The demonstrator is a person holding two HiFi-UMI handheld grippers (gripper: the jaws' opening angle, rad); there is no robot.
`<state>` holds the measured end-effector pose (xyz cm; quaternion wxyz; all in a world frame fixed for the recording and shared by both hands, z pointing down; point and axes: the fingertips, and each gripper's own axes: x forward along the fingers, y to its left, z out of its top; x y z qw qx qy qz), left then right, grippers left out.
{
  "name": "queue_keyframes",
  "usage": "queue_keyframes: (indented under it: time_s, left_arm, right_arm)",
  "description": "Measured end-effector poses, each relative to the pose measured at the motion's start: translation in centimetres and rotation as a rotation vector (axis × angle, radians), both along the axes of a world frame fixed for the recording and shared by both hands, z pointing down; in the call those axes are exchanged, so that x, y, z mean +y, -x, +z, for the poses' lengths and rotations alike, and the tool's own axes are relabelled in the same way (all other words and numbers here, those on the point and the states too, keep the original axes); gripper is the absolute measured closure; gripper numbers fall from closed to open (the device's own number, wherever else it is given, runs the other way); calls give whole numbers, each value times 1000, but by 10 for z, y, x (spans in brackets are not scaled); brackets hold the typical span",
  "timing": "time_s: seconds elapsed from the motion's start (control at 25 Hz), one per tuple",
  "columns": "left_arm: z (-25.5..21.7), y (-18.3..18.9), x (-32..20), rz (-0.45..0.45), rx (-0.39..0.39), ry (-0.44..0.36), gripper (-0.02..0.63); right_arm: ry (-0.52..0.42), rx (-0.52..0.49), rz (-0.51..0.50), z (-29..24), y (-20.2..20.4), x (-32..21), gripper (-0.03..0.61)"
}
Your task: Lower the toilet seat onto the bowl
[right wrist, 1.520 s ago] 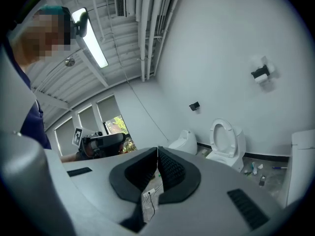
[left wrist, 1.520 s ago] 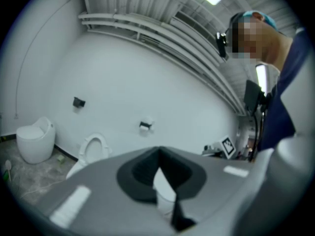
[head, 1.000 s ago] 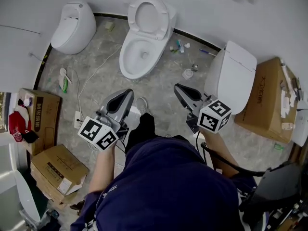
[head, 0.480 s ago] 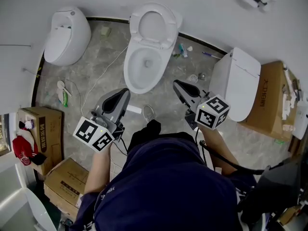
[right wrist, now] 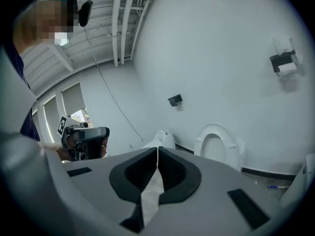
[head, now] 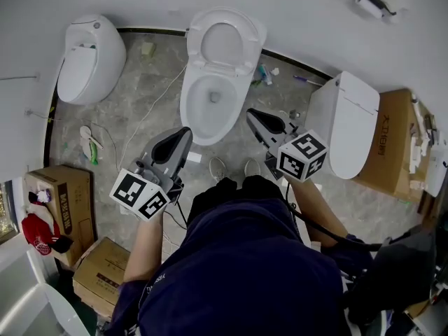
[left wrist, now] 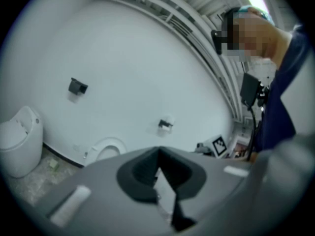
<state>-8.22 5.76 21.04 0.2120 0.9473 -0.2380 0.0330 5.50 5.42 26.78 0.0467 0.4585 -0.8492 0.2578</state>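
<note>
Far to the left of the left claw [head: 185, 134] stands a rounded one-piece toilet [head: 84, 56], no part of the job. The left claw points ahead at the front-left of the open toilet bowl [head: 208, 102]; its jaws lie together at the tips, with nothing between them. The toilet seat [head: 222, 42] is up, its ring propped against the wall beyond the bowl. It is straight ahead of both claws and past the bowl's far end, and the bowl's long axis runs from the person to the wall. To the right, the right claw [head: 251, 113] sits just beside the bowl's right front rim. It looks the nearer of the two to the seat but is well short of it, and it too is closed and empty. Right of that claw is a second toilet with its lid down [head: 348, 121]. The seat is not yet touched; reaching its top edge calls for a move forward over the bowl.
</note>
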Motion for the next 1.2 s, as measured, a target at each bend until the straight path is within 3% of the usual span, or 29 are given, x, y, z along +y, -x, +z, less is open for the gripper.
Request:
queue_keyframes:
  time_s: [0.24, 0.76, 0.92, 1.2]
  left_arm:
    - [16, -12, -17, -6, -16, 41, 611]
    - [39, -45, -51, -129, -94, 130, 611]
    - [44, -55, -60, -154, -113, 151, 611]
    - [53, -61, -63, -195, -146, 186, 611]
  right_arm:
    - [-12, 47, -19, 17, -11, -43, 570]
    - [11, 82, 16, 77, -98, -175, 566]
    - [34, 75, 33, 97, -115, -210, 495]
    - [48, 67, 67, 126, -136, -255, 478]
